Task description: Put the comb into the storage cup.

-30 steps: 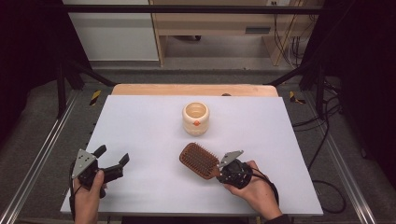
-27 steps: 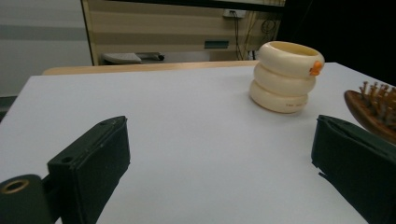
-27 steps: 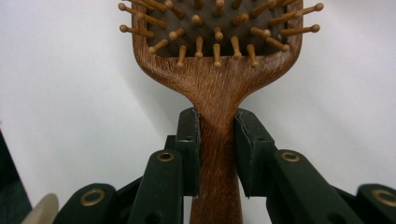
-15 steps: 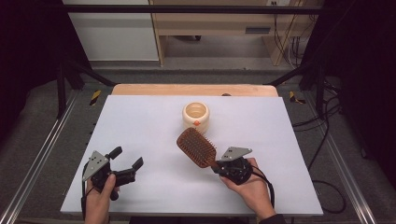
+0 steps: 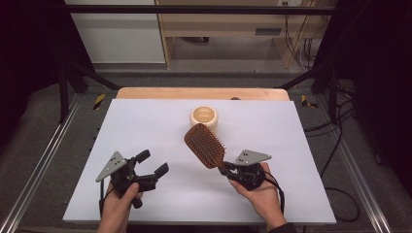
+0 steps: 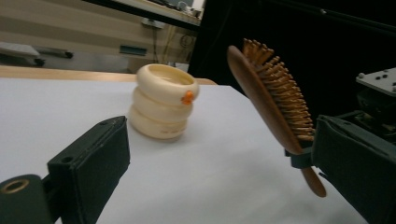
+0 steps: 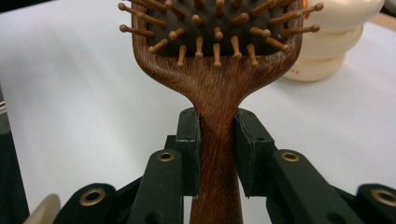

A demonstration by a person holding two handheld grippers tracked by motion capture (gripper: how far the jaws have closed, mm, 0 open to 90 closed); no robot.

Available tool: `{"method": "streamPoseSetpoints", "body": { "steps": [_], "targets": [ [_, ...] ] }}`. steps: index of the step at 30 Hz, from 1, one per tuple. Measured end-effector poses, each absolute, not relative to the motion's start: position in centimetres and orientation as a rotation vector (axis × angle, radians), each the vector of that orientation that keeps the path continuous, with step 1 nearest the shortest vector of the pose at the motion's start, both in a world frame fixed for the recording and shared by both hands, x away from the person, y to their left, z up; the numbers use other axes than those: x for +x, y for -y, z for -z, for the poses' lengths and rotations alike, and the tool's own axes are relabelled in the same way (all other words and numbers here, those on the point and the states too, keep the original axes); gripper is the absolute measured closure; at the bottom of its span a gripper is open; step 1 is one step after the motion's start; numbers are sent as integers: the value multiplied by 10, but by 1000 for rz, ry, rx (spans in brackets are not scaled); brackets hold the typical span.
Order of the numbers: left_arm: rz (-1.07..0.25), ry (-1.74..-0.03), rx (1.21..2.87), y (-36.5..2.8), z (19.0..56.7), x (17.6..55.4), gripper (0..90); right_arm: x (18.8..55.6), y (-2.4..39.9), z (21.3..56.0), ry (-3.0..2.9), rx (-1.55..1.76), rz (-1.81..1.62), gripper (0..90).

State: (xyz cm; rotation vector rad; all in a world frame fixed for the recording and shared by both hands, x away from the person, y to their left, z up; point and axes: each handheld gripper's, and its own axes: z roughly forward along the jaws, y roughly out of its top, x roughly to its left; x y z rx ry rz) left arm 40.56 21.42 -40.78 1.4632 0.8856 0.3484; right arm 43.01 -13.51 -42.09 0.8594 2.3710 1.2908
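Note:
A brown wooden hairbrush is held up off the white table, its bristled head tilted toward the far left. My right gripper is shut on the brush's handle, its pads clamping the neck just below the head. A cream ribbed cup with a small orange mark stands upright behind the brush, near the table's middle back. My left gripper hovers at the front left with its jaws open and nothing between them; its view looks at the cup and the raised hairbrush.
A wooden board borders the table's far edge. Metal rails run along both sides, with cables on the floor to the right. A bench and cabinet stand beyond.
The hairbrush has been lifted from lying flat to tilted upright in my right gripper. My left gripper has moved right and a little forward over the table, still open.

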Motion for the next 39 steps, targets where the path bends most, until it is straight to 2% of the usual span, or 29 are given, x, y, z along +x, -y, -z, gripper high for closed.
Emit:
{"method": "streamPoseSetpoints", "body": {
  "steps": [11,19,29,39],
  "targets": [
    [-231,-868,1468,-165,381,431,50,429,129,413,-2295,801,-1375,732],
    [-259,-873,1444,-157,355,443,52,438,119,406,-2256,778,-1419,732],
    [-196,-897,1399,-150,350,452,51,439,118,401,-2205,779,-1491,732],
    [-204,-900,1389,-137,345,455,55,432,112,400,-2194,747,-1496,732]
  ]
}}
